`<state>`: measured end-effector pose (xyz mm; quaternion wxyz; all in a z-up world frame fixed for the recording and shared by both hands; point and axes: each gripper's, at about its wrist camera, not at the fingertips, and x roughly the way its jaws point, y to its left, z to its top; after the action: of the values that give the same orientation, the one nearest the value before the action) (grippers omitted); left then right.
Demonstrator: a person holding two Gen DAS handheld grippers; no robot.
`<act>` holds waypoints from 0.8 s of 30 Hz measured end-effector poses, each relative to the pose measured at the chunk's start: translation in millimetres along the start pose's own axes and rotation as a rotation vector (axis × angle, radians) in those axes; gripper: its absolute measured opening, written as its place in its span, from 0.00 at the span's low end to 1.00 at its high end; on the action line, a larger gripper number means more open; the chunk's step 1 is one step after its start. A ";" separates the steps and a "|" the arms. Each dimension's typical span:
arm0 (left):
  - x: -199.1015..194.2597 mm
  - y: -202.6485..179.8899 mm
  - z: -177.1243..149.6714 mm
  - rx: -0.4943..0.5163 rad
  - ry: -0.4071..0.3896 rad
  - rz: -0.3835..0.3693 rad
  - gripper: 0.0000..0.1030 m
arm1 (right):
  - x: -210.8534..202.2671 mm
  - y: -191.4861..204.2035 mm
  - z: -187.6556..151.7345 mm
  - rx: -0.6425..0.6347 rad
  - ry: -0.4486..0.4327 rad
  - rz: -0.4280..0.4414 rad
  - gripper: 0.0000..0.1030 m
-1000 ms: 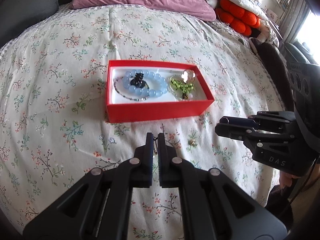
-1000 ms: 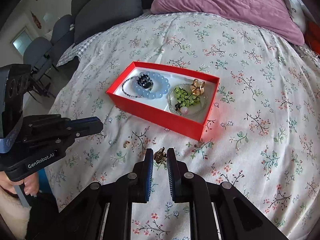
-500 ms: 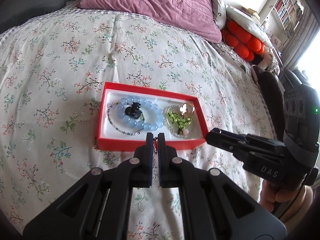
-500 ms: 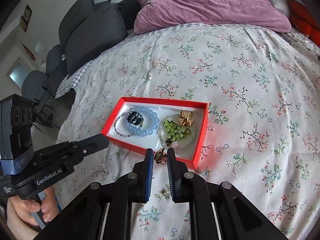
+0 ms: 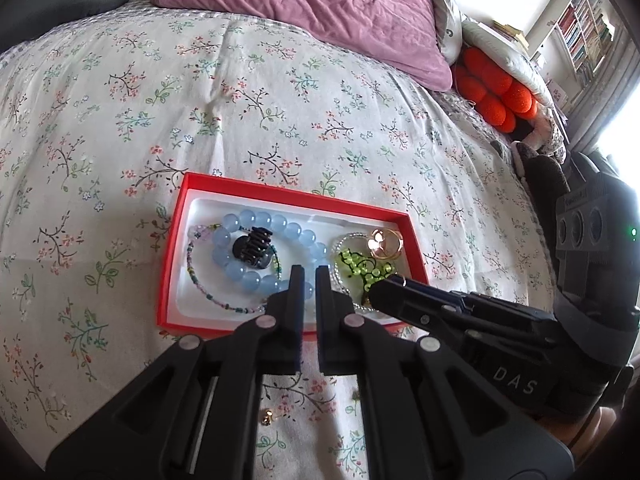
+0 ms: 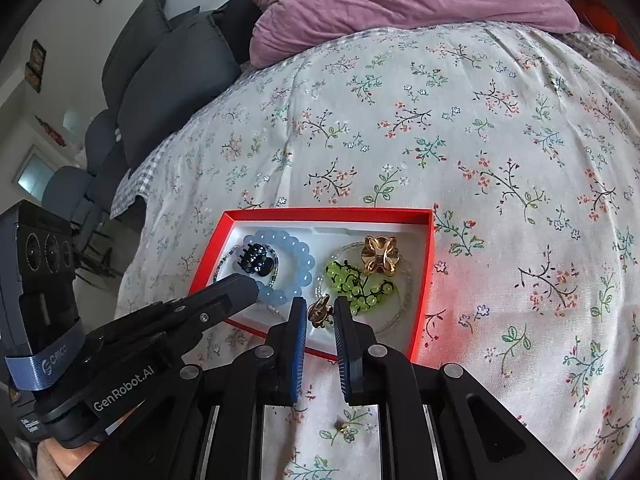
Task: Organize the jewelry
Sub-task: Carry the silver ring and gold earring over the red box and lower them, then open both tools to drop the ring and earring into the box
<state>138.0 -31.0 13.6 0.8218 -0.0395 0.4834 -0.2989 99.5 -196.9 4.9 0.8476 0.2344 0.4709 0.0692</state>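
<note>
Gold clip (image 6: 320, 312), tiny, stiff and slippery, pinched across its middle in my right tongs (image 6: 320, 314) above the red box (image 6: 424, 280); left tongs (image 5: 309, 278) narrowly parted, apparently empty.

Red box (image 6: 423, 276), floral-print white bedspread (image 6: 460, 120)

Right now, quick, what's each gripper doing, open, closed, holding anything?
Left gripper: narrowly open, nothing visible between its jaws.
Right gripper: jaws around a small gold piece above the red box.
</note>
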 end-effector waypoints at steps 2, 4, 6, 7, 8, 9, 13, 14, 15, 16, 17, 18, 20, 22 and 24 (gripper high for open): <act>0.1 0.4 0.3 -0.001 0.000 0.005 0.05 | 5.0 1.1 1.0 0.002 0.007 0.001 0.14; -1.9 0.9 0.5 0.002 -0.005 0.014 0.05 | 8.1 1.5 1.5 0.003 0.016 0.004 0.14; -2.5 1.6 1.6 0.005 -0.003 0.022 0.05 | 9.7 1.0 2.4 0.009 0.022 0.002 0.15; -3.2 2.4 1.5 0.005 -0.003 0.025 0.05 | 9.7 0.2 2.6 0.012 0.024 0.004 0.15; -4.1 2.9 1.2 0.006 -0.002 0.028 0.06 | 9.2 -0.8 3.1 0.016 0.023 0.004 0.16; -4.9 3.1 0.8 0.009 0.000 0.033 0.07 | 8.3 -1.8 3.4 0.018 0.022 0.003 0.16; -11.1 1.4 -2.7 0.031 0.000 0.059 0.15 | 2.8 -4.2 3.4 0.021 0.022 0.001 0.16; -12.5 0.5 -3.2 0.038 0.000 0.062 0.17 | 1.4 -3.8 3.1 0.018 0.023 0.000 0.16; -14.2 -0.7 -4.0 0.044 -0.001 0.066 0.20 | -0.2 -2.9 2.8 0.012 0.024 -0.001 0.17; -15.9 -1.9 -5.1 0.051 -0.001 0.070 0.22 | -2.2 -1.6 2.1 0.003 0.024 -0.005 0.17; -17.5 -3.4 -6.0 0.057 -0.001 0.076 0.26 | -4.2 -0.7 1.5 -0.004 0.024 -0.007 0.17; -18.9 -4.7 -7.0 0.064 -0.001 0.081 0.30 | -6.3 0.5 0.6 -0.012 0.024 -0.008 0.17; -21.6 -6.2 -9.4 0.076 0.001 0.094 0.34 | -11.2 1.9 -1.6 -0.024 0.022 -0.011 0.20; -23.7 -7.9 -11.8 0.087 0.004 0.106 0.36 | -16.5 2.7 -4.2 -0.036 0.019 -0.017 0.22; -26.0 -9.1 -14.5 0.098 0.008 0.117 0.39 | -21.2 3.5 -6.1 -0.049 0.015 -0.024 0.25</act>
<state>112.8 -21.5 29.2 0.8369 0.0303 0.4731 -0.2736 83.2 -198.9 20.1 0.8502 0.2075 0.4784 0.0722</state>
